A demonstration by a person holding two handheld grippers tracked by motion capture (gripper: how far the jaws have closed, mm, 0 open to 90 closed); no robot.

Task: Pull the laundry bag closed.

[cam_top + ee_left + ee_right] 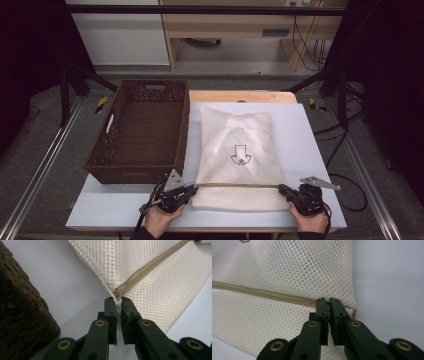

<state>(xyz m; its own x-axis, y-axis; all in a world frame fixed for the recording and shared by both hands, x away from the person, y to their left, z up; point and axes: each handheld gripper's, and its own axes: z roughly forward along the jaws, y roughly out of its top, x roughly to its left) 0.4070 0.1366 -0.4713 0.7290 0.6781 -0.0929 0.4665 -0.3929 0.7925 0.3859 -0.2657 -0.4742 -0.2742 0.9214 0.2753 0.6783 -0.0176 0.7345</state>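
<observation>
Here, a big cream mesh bag (235,150) with a tan zip band lies flat on a white table board (310,150). It has a small black arrow drawing (240,154) near its middle. Everything else is told from this bag.

Just to the left of the bag sits a dark brown woven basket (140,132) with cut-out handles. Its side almost touches the bag's left edge, and its rough brown wall shows in the left gripper view (22,322).

At the bag's near left corner is the left gripper (192,189), black, held in the person's left hand (162,217). In the left gripper view (118,301) its two jaws are squeezed nearly together. They pinch the bag (150,277) right at the end of the tan zip band (140,275), where the mesh folds into a point.

The zip band (240,185) runs straight across the near part of the bag, from one gripper to the other.

At the bag's near right corner is the right gripper (282,190), in the person's right hand (310,220). In the right gripper view (328,301) its jaws are also pressed close, with just a thin slit between them. They seem to nip the other end of the zip band (262,293) at the bag's edge (287,270), though the jaws hide the very spot. Right of the bag there is plain white board (392,290).
</observation>
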